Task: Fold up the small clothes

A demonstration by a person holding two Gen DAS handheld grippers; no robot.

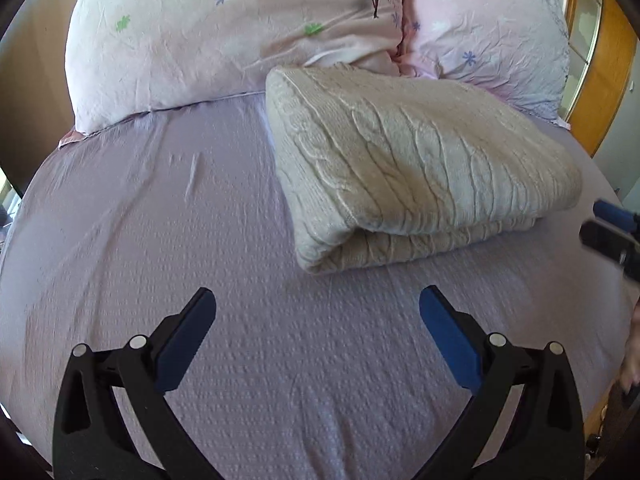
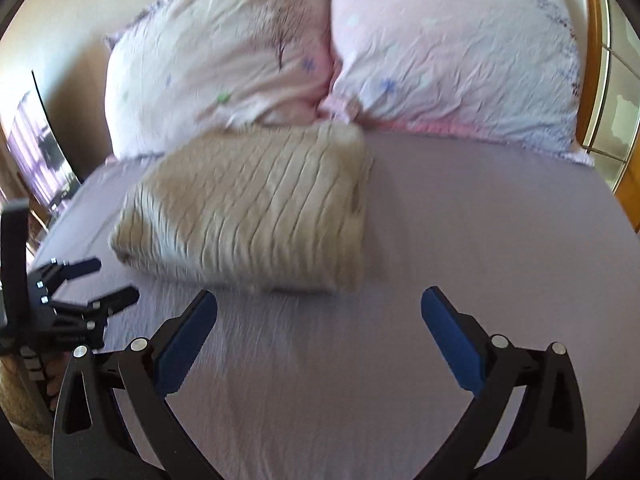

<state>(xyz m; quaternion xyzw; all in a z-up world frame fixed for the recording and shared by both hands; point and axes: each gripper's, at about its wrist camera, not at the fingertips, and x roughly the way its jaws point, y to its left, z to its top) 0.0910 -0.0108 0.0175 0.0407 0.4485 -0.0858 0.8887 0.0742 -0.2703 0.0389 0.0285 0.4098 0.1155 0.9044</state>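
**Both tongs open and empty, sweater lies folded near the pillows**

Both tongs are spread wide with nothing between their blue pads: my left gripper hangs over bare sheet just short of the garment, and my right gripper does the same from the other side. Neither touches any cloth.

Going from biggest down, I see the lilac textured bed sheet filling most of both views. At its far edge two pale pink pillows with small flower and tree prints lean side by side. Against them, touching the gap where they meet, rests the cream cable-knit sweater, already doubled into a thick rectangular bundle, its rounded fold facing my left gripper and its layered open edge along the near side. The right wrist view is blurred, so I cannot read fine detail of the knit there.

I judge the folding close to done, perhaps needing only one more fold or a tidy. The knit looks soft, bulky and light, with no stiffness; it should sag and stretch if lifted by one layer, and the layers could slide apart. I would take it at the two near corners, pinching through every layer, one gripper to each corner.
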